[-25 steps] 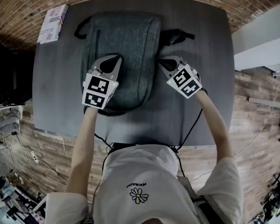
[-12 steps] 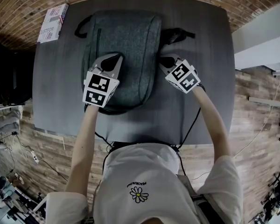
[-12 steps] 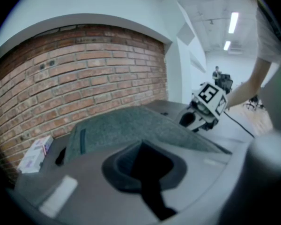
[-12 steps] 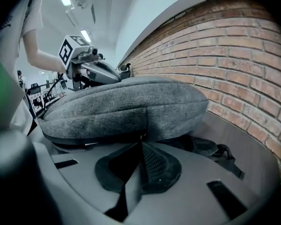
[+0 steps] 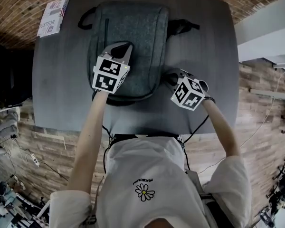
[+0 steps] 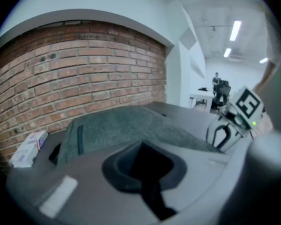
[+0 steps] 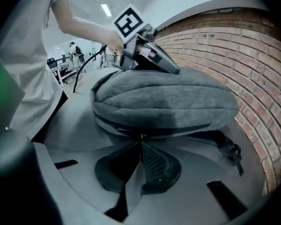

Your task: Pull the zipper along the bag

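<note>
A grey backpack [image 5: 130, 37] lies flat on the dark table [image 5: 61, 80]. My left gripper [image 5: 126, 46] is shut and rests its tips on the bag's top panel [image 6: 126, 125], holding nothing; the right gripper view shows it on the bag's top [image 7: 147, 55]. My right gripper [image 5: 169, 76] is at the bag's right side, near its front corner. Its jaws are shut on the small metal zipper pull [image 7: 141, 136] at the dark zipper seam [image 7: 178, 129] along the bag's side [image 7: 164, 102].
A white printed box [image 5: 52, 17] lies at the table's far left corner. Black shoulder straps [image 5: 183, 26] stick out at the bag's far right side [image 7: 227, 149]. A brick wall [image 6: 84, 74] stands behind the table. The table's near edge is close to my right gripper.
My right gripper has moved toward me along the bag's right side, still shut at the zipper. The left gripper stays on the bag's top.
</note>
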Demonstrator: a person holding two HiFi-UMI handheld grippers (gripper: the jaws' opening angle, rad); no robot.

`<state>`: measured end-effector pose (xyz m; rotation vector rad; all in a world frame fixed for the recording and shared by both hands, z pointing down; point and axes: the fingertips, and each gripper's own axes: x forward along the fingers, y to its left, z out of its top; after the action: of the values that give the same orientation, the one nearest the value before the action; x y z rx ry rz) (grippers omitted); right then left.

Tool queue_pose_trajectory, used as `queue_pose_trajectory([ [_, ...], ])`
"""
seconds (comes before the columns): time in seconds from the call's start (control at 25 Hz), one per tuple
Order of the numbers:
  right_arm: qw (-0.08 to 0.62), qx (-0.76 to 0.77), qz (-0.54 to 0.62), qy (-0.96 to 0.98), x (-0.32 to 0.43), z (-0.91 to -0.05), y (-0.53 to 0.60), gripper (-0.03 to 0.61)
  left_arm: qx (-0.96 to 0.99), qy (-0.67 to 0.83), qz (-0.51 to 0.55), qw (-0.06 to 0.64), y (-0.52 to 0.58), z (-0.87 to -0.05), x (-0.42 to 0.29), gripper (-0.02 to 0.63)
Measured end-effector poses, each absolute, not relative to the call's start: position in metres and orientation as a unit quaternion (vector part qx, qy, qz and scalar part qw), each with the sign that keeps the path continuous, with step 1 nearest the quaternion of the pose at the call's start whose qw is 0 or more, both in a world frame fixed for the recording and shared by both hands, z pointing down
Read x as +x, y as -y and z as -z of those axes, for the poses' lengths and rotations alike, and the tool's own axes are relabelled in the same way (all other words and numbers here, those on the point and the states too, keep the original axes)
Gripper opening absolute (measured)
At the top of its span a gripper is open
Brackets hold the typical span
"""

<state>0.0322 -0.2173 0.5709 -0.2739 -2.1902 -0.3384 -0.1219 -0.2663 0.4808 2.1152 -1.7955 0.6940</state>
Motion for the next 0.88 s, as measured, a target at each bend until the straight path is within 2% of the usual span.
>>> queue_pose_trajectory([
  [0.32, 0.458, -0.027, 0.028, 0.888, 0.027, -0.573, 0.125, 0.009, 0.736, 0.621, -0.229, 0.143, 0.264, -0.486, -0.126, -0.002],
  [0.64, 0.417, 0.108, -0.184, 0.884, -0.04, -0.565, 0.054, 0.021, 0.76, 0.592, -0.239, 0.119, 0.264, -0.486, -0.119, -0.002],
  [0.8, 0.407, 0.161, -0.229, 0.869, -0.048, -0.569, 0.052, 0.009, 0.78, 0.569, -0.234, 0.115, 0.262, -0.485, -0.117, -0.002],
  [0.88, 0.42, 0.17, -0.207, 0.867, -0.045, -0.569, 0.052, 0.009, 0.79, 0.559, -0.228, 0.106, 0.26, -0.478, -0.115, -0.002],
])
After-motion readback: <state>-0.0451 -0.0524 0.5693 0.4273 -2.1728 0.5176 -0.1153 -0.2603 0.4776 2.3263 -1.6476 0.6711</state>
